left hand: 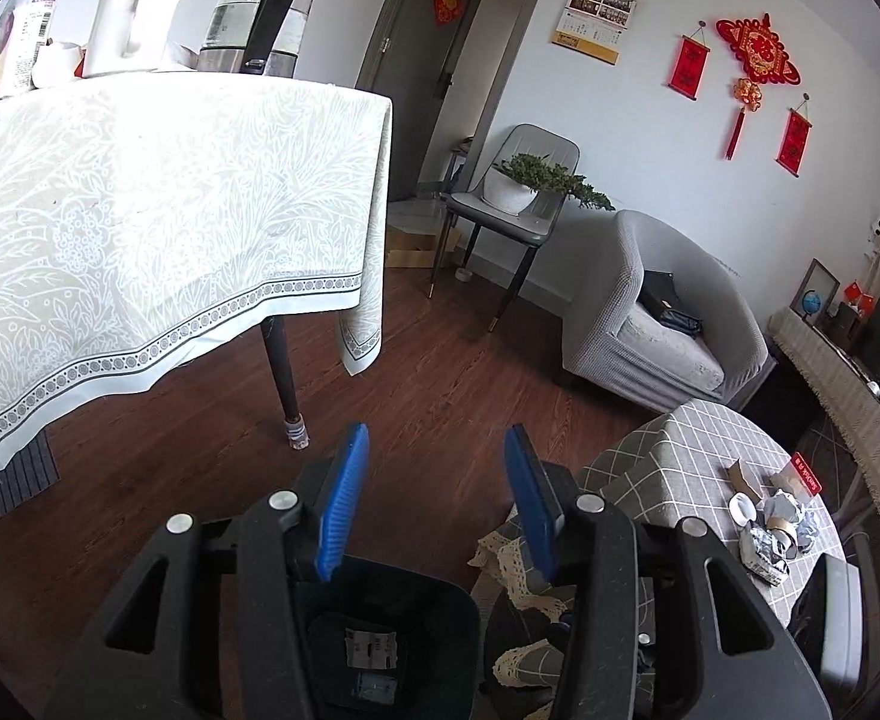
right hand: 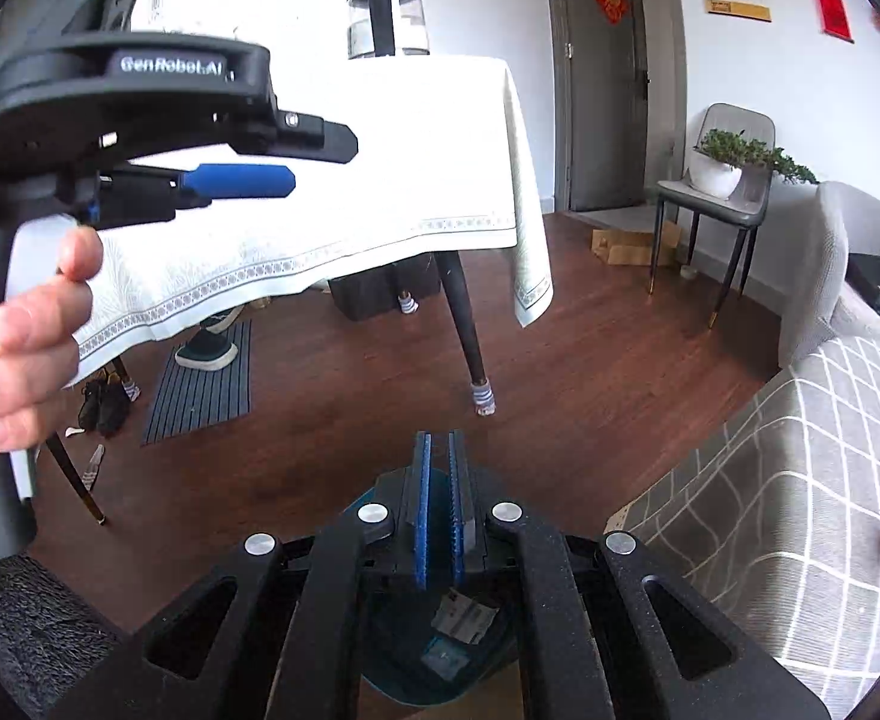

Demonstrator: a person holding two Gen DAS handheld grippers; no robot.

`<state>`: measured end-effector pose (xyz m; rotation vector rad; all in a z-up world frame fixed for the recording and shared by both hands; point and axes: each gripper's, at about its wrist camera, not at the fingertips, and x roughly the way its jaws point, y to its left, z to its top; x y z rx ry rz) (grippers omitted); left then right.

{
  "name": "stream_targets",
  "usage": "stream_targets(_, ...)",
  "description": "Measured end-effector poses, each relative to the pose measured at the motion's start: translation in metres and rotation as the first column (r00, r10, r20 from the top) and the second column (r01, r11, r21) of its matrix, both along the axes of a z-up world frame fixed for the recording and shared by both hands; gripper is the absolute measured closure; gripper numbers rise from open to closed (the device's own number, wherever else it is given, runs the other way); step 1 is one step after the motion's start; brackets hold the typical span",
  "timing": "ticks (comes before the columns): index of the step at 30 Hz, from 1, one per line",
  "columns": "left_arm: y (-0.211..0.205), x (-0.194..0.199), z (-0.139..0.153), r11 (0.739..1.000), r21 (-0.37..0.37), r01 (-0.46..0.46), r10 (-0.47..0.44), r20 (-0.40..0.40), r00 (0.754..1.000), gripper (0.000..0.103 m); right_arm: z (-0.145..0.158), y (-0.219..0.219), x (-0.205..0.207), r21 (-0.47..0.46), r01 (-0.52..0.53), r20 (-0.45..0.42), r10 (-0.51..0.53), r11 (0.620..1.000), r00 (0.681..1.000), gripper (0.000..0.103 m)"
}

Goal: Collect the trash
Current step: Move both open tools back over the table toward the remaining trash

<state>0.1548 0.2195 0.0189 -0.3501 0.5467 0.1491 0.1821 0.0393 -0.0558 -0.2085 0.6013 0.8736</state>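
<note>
the right gripper has its blue pads almost together, a thin slit between them and nothing in it. the left gripper stands part open with bare floor showing between its pads, also empty; from the right wrist view it shows side-on, gripped by the person's hand.

directly under both sets of fingers sits a dark trash bin, and in its bottom lie a pale printed paper scrap and a small bluish wrapper. so some trash appears to be in already.

what is left to collect lies on the low round table with the grey checked cloth, to the right of the bin: a little heap of crumpled foil, a white cup or lid, a torn piece of brown cardboard and a red packet at the far side. these pieces touch or overlap one another.

my judgement: all of it is light and will not resist a pinch. the foil is soft and crushable, so closing on a raised fold in the middle of a wad should hold; it may shed bits. the cardboard is stiffer and thin, best taken by a lifted edge. the cup is likely flimsy, so take it across the rim. the cloth beneath is loose, and a low pinch could catch it too.

beyond stand the tall table with its patterned cloth, a glass kettle and a grey armchair.
</note>
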Motion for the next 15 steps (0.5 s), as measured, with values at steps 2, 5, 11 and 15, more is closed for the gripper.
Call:
stream_targets(2,-0.008,0.001,0.003,1.000,0.010,0.009,-0.009,0.015,1.000,0.053,0.013,-0.013,-0.003,0.037,0.015,0.028,-0.016,0.999,0.999,0.049)
stream_targets(5,-0.022,0.005,0.005,1.000,0.017,0.026,-0.027,0.030,0.999,0.053,0.035,-0.033,-0.009,0.096,0.024,0.098,-0.034,0.995,0.995,0.042)
stream_targets(11,-0.054,0.018,0.007,0.997,0.017,0.078,-0.079,0.038,0.996,0.052,0.062,-0.077,-0.009,0.124,0.076,0.153,-0.095,0.989,0.984,0.042)
stream_targets(15,-0.086,0.029,0.005,0.990,0.024,0.139,-0.140,0.029,0.990,0.049,0.074,-0.113,-0.007,0.144,0.131,0.169,-0.155,0.981,0.973,0.042)
